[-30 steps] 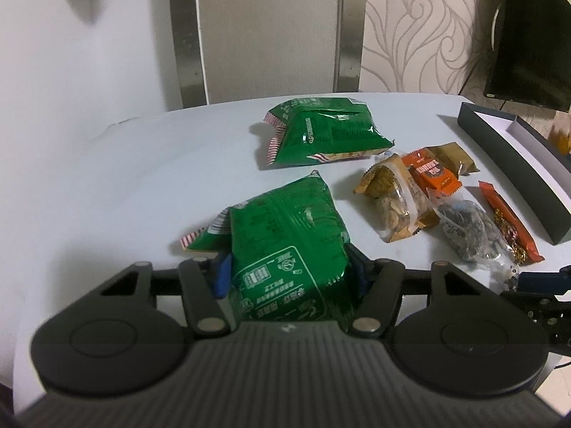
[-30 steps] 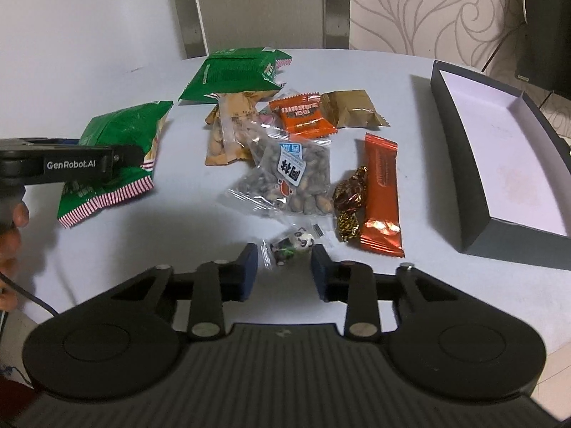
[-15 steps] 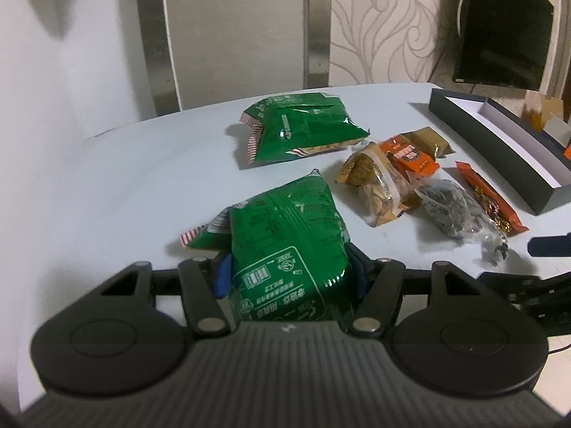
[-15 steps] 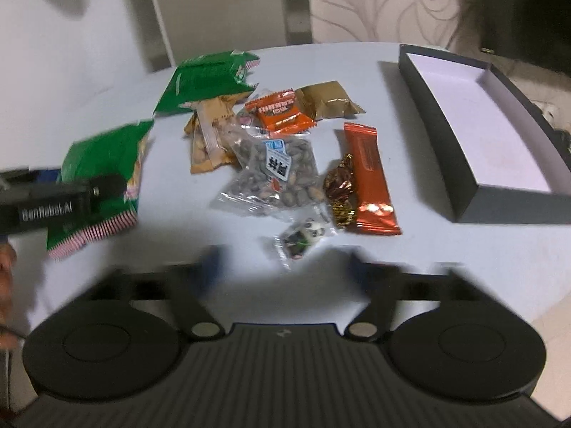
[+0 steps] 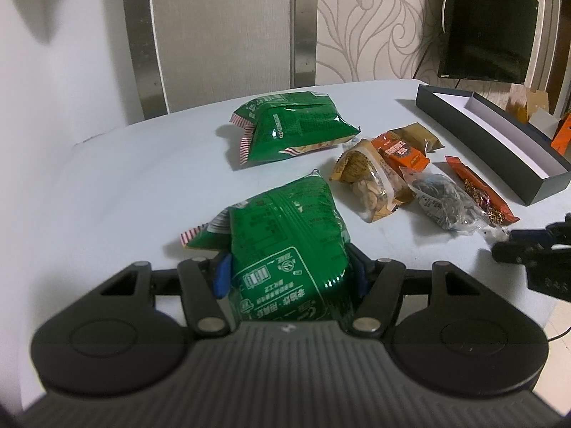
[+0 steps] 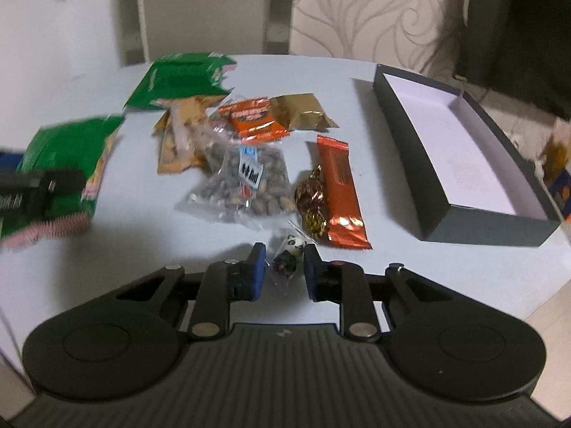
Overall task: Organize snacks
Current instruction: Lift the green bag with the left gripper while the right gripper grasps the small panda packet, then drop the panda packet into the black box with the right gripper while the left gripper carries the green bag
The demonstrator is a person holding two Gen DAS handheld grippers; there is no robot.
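Your right tool (image 6: 283, 269), jaws just narrowed around the panda candy (image 6: 291, 255), has the open box (image 6: 474, 226) far-right; left tool (image 5: 289, 274) clamps the green bag (image 5: 285, 235).

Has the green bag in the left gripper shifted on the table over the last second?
No clear move. The green bag, clamped in the left gripper, lies as near the far bag and peanut pack as before; only the view has swung.

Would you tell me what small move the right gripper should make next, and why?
Probably lift the panda candy toward the open grey box: the right gripper has just been closing, its pads flank the wrapper, and the box looks empty.
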